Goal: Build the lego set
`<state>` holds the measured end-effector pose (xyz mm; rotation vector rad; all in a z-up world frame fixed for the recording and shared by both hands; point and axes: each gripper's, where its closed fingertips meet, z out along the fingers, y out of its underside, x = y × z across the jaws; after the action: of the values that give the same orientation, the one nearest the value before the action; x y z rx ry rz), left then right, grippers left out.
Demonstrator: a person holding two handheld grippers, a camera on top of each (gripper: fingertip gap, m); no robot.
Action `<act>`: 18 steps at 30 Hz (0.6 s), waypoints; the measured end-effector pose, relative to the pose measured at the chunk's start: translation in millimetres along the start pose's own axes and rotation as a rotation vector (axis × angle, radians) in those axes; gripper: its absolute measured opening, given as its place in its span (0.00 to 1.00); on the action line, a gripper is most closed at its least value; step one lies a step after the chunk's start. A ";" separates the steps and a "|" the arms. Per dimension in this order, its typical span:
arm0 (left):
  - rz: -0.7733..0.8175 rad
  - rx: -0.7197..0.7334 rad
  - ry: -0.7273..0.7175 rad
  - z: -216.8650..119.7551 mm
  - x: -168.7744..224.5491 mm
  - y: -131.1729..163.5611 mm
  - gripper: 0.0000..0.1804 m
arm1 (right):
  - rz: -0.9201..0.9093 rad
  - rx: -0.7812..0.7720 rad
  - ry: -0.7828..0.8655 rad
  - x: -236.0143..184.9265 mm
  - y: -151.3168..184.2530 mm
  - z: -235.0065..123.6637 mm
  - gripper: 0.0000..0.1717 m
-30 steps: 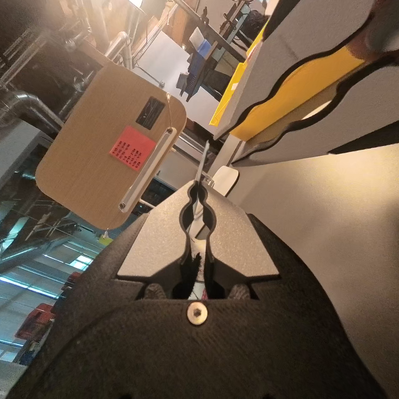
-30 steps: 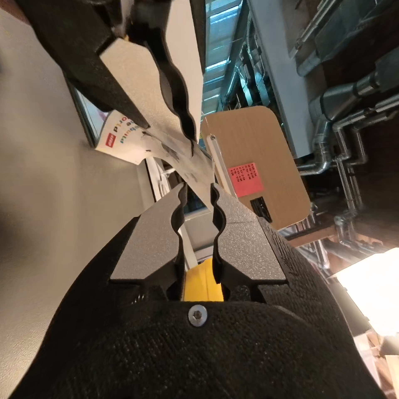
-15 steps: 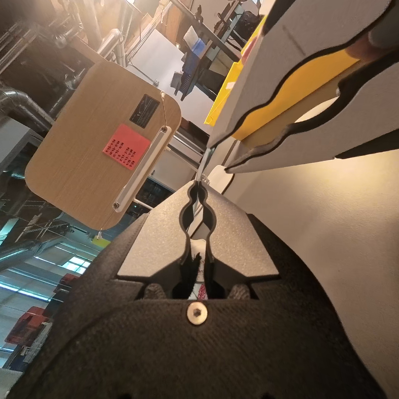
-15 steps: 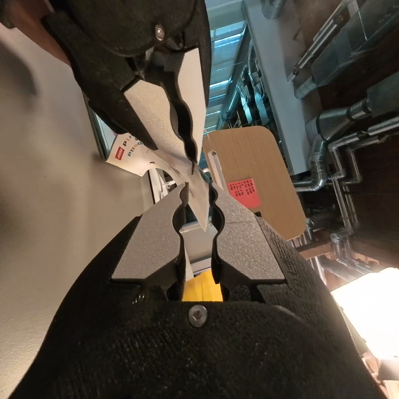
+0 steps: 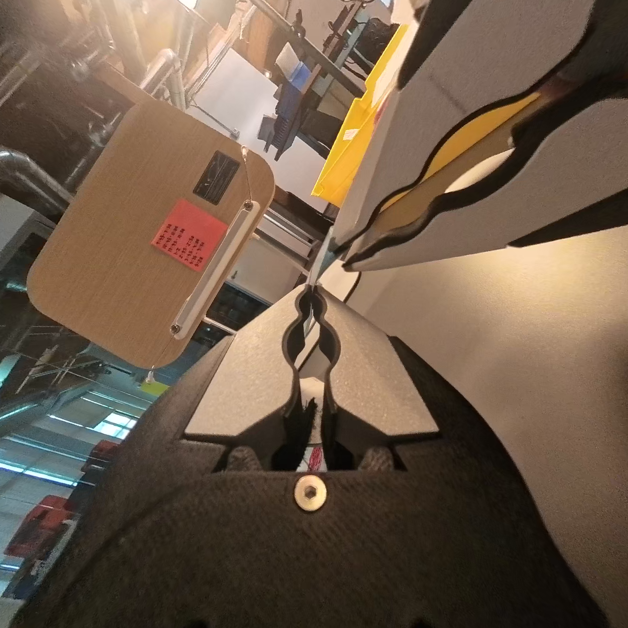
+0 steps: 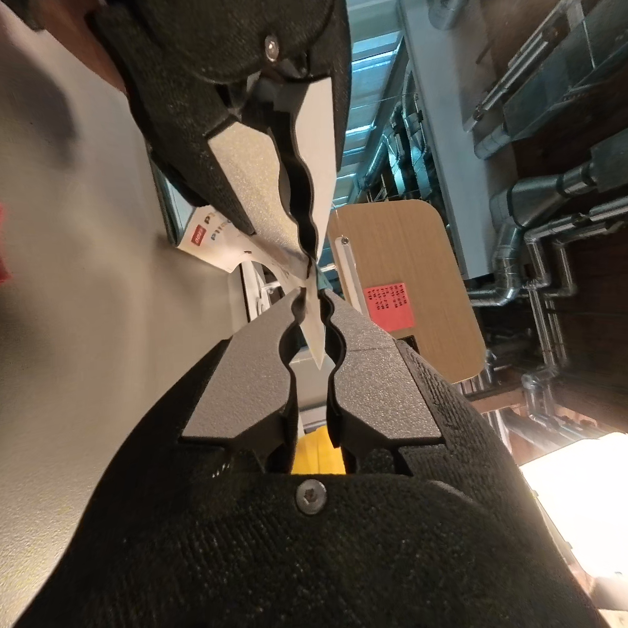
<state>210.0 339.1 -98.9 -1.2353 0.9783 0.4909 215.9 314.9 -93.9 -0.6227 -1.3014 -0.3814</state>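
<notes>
My left gripper (image 5: pixel 313 289) is shut on a thin white paper sheet (image 5: pixel 323 258), pinching it at the fingertips. It also shows in the right wrist view (image 6: pixel 307 260), tip to tip with my right gripper (image 6: pixel 311 294). The sheet's pointed corner (image 6: pixel 312 326) stands between the right fingers. They are close around it, but a narrow gap still shows between the tips, so they do not clamp it. In the left wrist view the right gripper (image 5: pixel 339 260) comes in from the upper right. The sheet lies against its upper finger (image 5: pixel 373 190).
A wooden board (image 5: pixel 136 238) with a red sticker hangs just beyond the grippers and also shows in the right wrist view (image 6: pixel 407 272). A yellow bin (image 5: pixel 360 136) and a grey surface (image 5: pixel 509 339) lie to one side. Metal pipes (image 6: pixel 543 238) run behind. Only a small space, under 4 cm, lies between the two pairs of fingers.
The right gripper has moved up to the left one, taken the sheet's corner between its fingers and narrowed them around it. The left gripper has stayed shut on the sheet.
</notes>
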 end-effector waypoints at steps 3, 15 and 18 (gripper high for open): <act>0.024 0.016 0.025 -0.4 6.5 -3.3 0.00 | -0.015 -0.021 0.005 0.2 3.5 0.7 0.00; -0.783 0.310 0.448 -21.2 -11.0 -33.2 0.32 | -0.061 -0.053 0.068 10.8 8.6 0.3 0.00; -0.770 0.284 0.408 -19.3 -20.8 -27.0 0.32 | -0.073 -0.038 0.057 8.2 4.0 0.6 0.00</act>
<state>213.2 316.7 -66.8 -1.3586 0.7856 -0.5034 219.8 319.0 -86.8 -0.5930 -1.2674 -0.4816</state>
